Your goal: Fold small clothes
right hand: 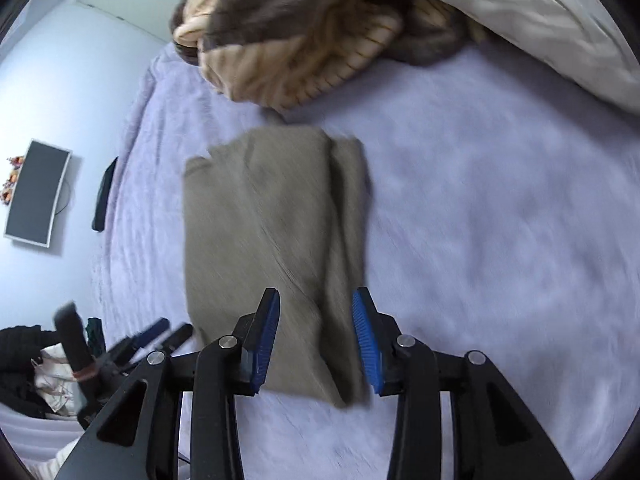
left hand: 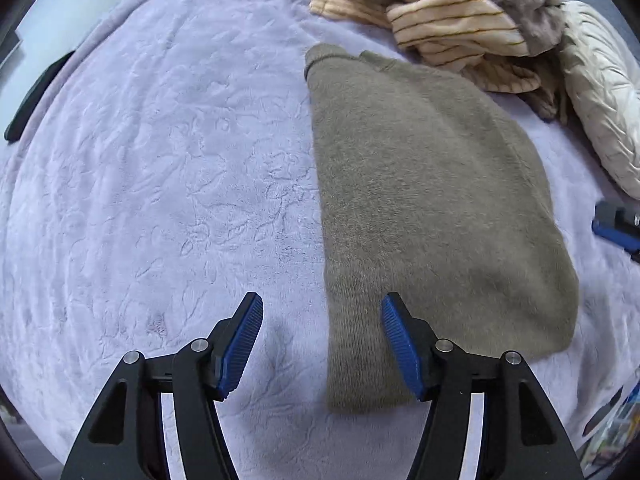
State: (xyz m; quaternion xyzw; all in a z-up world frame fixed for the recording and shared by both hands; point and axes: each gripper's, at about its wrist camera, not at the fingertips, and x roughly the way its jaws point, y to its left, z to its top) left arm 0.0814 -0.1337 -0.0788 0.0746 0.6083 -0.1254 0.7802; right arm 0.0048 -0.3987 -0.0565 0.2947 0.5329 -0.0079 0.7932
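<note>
- left gripper: nearest the lens, jaws wide, holding nothing. One finger sits over the near-left corner of the grey-brown knit, the other over bare blanket. Risk: closing here grabs the blanket along with the knit.
- right gripper: jaws wide, empty, above the knit's near edge. That view is blurred, so contact can't be judged.
- lilac blanket: plush, lies under the knit. Risk: fabric drags on the pile and bunches instead of sliding.
- grey-brown knit: flat on the bed, already folded into a long panel with layered edges on its right side. Risk: pinching only the top layer opens the fold.
- striped pile: just beyond the knit's far end, beside a cream duvet. Risk: folding forward lands on it.
</note>
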